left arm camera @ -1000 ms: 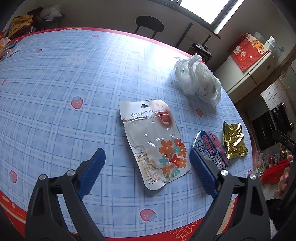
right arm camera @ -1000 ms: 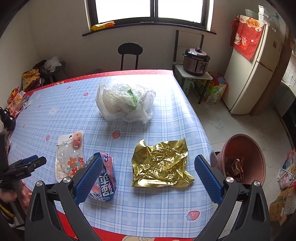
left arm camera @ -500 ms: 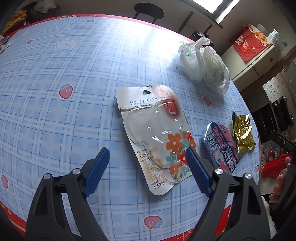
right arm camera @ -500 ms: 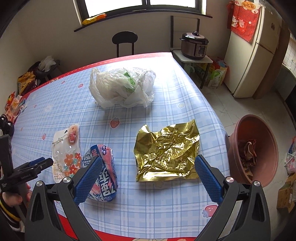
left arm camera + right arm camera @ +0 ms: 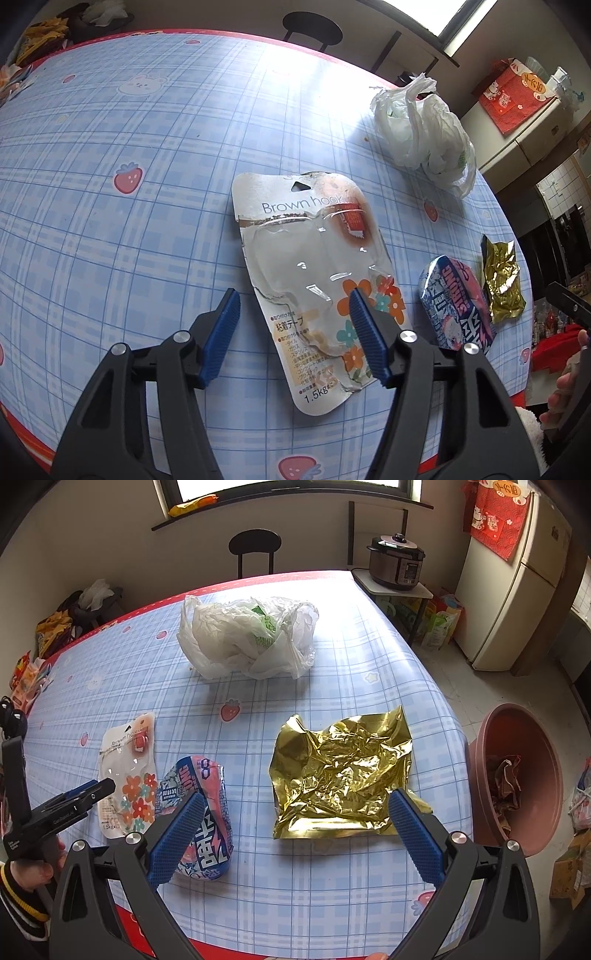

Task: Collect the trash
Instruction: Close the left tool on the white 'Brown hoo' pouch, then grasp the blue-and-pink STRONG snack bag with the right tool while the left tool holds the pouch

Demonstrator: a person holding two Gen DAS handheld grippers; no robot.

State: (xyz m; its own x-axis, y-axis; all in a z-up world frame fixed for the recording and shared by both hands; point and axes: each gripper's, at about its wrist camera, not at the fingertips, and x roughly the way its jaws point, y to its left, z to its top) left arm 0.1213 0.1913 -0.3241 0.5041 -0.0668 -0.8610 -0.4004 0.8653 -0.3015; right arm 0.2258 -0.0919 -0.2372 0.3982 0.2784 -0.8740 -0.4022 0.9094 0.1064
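A clear blister pack (image 5: 314,258) printed "Brown hook", with flowers on it, lies flat on the blue checked tablecloth. My left gripper (image 5: 293,299) hovers over its lower end. Its jaws are closing, the right finger stands over the flower print, and neither pad presses the pack. A crumpled gold foil wrapper (image 5: 343,771) lies in front of my right gripper (image 5: 297,797), which is wide open with nothing between its fingers. A blue and pink snack wrapper (image 5: 201,812) lies by the right gripper's left finger. In the right wrist view the left gripper (image 5: 88,790) is over the blister pack (image 5: 125,771).
A crumpled white plastic bag (image 5: 251,638) sits further back on the table (image 5: 332,886). A pinkish-brown basin (image 5: 487,786) holding scraps stands on the floor off the table's right edge. A black chair (image 5: 255,550), a cooker on a stand (image 5: 397,561) and a fridge (image 5: 517,590) are behind.
Both grippers have sunk closer to the table. The left jaws have narrowed over the blister pack's lower end. The right jaws stay wide.
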